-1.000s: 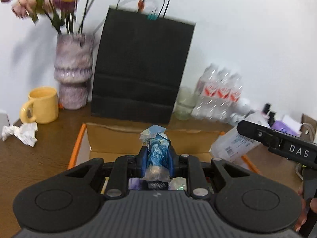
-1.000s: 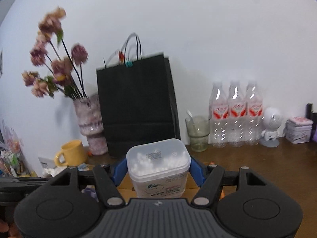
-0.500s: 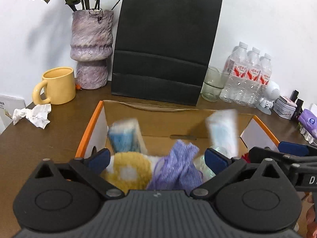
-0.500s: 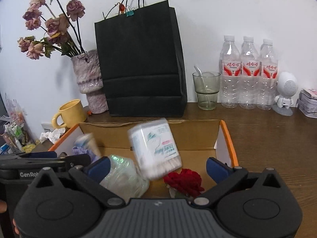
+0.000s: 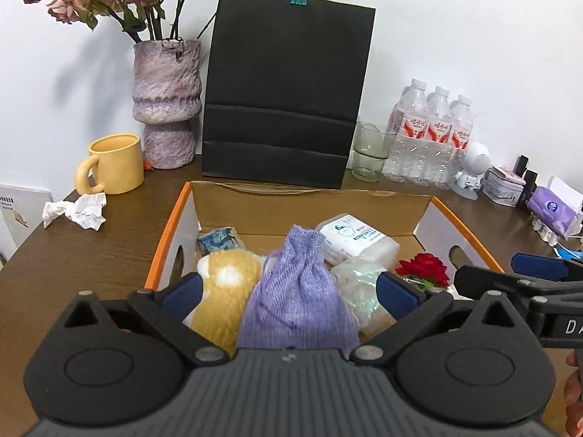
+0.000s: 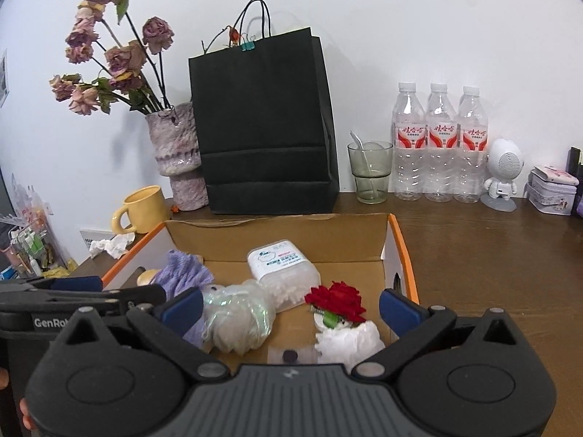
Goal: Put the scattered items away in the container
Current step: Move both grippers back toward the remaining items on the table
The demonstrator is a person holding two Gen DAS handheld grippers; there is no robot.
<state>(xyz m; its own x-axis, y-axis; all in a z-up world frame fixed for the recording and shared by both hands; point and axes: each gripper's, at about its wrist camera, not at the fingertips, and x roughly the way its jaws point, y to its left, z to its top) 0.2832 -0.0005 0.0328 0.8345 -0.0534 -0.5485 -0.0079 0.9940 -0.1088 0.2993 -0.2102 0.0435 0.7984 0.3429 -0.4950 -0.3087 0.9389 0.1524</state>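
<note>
Right gripper (image 6: 289,304) spread above box (image 6: 399,240); cotton-swab tub (image 6: 282,267) inside.

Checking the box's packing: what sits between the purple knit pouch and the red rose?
A crumpled iridescent wrap lies between pouch and rose, per the right wrist view.

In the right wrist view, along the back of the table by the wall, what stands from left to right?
Yellow mug → purple vase → black paper bag → drinking glass → three water bottles → white robot figure → tin box.
</note>
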